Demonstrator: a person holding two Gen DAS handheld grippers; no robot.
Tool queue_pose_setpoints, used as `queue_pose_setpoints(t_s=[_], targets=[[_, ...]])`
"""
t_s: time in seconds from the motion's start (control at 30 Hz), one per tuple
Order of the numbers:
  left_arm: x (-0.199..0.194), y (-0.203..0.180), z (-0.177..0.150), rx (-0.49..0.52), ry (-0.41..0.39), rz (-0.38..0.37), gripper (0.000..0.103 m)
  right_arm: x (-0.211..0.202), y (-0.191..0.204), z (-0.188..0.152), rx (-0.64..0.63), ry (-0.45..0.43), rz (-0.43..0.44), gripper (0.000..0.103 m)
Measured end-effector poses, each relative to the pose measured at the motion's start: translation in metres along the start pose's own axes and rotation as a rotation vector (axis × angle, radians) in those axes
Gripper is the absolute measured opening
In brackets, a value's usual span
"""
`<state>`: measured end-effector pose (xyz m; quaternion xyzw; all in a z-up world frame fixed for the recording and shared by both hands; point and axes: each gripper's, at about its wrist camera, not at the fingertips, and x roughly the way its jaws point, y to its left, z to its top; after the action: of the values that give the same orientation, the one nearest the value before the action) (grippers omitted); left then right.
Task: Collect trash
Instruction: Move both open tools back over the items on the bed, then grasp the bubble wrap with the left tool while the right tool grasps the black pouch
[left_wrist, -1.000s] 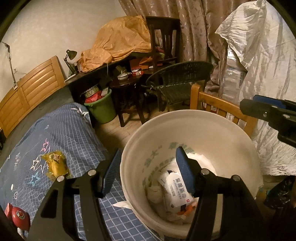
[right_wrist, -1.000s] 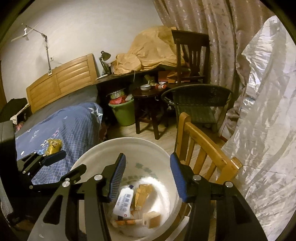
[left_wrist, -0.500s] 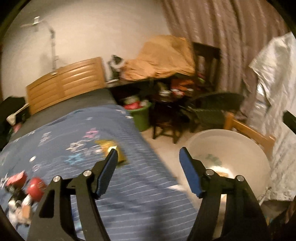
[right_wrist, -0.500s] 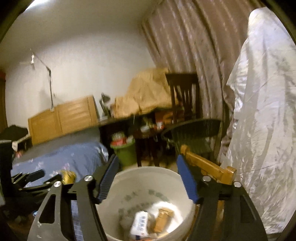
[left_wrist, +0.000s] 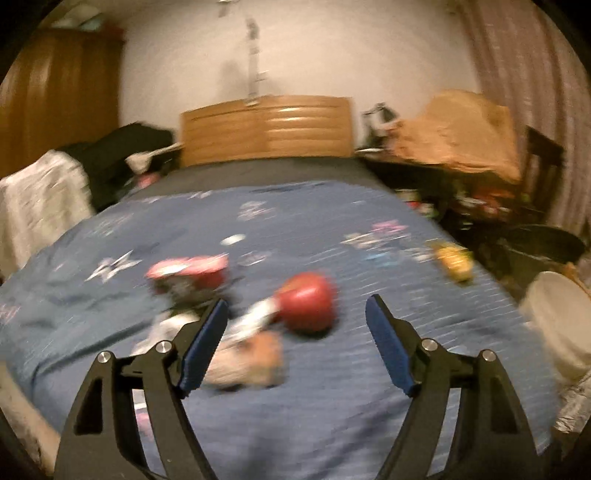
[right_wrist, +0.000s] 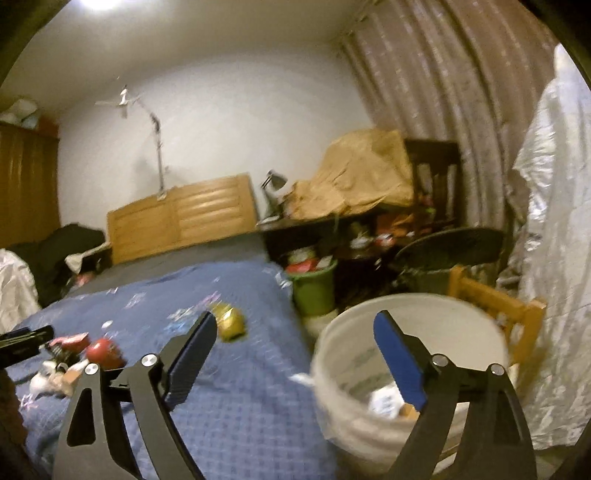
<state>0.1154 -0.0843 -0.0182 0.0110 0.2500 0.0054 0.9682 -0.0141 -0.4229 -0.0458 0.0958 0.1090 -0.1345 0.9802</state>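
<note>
A pile of trash lies on the blue bedspread (left_wrist: 295, 221): a round red object (left_wrist: 308, 301), a red packet (left_wrist: 188, 271), white and tan scraps (left_wrist: 255, 354). My left gripper (left_wrist: 297, 345) hangs over that pile, jaws opening, nothing between them. A yellow wrapper (left_wrist: 454, 260) (right_wrist: 231, 321) lies nearer the bed's right edge. The white bucket (right_wrist: 410, 310) (left_wrist: 554, 317) with trash inside stands beside the bed. My right gripper (right_wrist: 295, 354) hovers over the bed edge and the bucket rim, jaws opening and empty. The left gripper's tip (right_wrist: 26, 338) shows at the left of the right wrist view.
A wooden headboard (left_wrist: 266, 127) closes the far end of the bed. A green bin (right_wrist: 314, 291), a dark desk, a wicker chair (right_wrist: 450, 245) and a wooden chair (right_wrist: 495, 302) crowd the floor right of the bed. Silver plastic sheeting (right_wrist: 554, 258) hangs at far right.
Both grippers swung left, away from above the bucket toward the bed. The left one now faces the trash pile. Both jaws have spread wider.
</note>
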Motion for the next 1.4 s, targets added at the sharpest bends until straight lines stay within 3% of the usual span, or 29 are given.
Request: queue_pose_setpoints(t_s=[0.17, 0.3, 0.6, 1.03, 1.4], targets=[[0.002, 0.09, -0.027, -0.112, 0.086, 0.089, 0.075, 0.01, 0.06, -0.023, -0.031, 0.075, 0.083, 0.09], [0.011, 0.133, -0.049, -0.122, 0.156, 0.078, 0.075, 0.018, 0.102, -0.036, -0.075, 0.127, 0.144, 0.091], [0.037, 0.131, -0.063, -0.072, 0.197, 0.012, 0.075, 0.027, 0.164, -0.053, -0.174, 0.194, 0.207, 0.091], [0.097, 0.124, -0.055, -0.055, 0.334, -0.003, 0.064, 0.04, 0.168, -0.054, -0.191, 0.249, 0.216, 0.092], [0.12, 0.134, -0.042, -0.152, 0.389, -0.018, 0.064, 0.039, 0.172, -0.061, -0.206, 0.295, 0.238, 0.093]])
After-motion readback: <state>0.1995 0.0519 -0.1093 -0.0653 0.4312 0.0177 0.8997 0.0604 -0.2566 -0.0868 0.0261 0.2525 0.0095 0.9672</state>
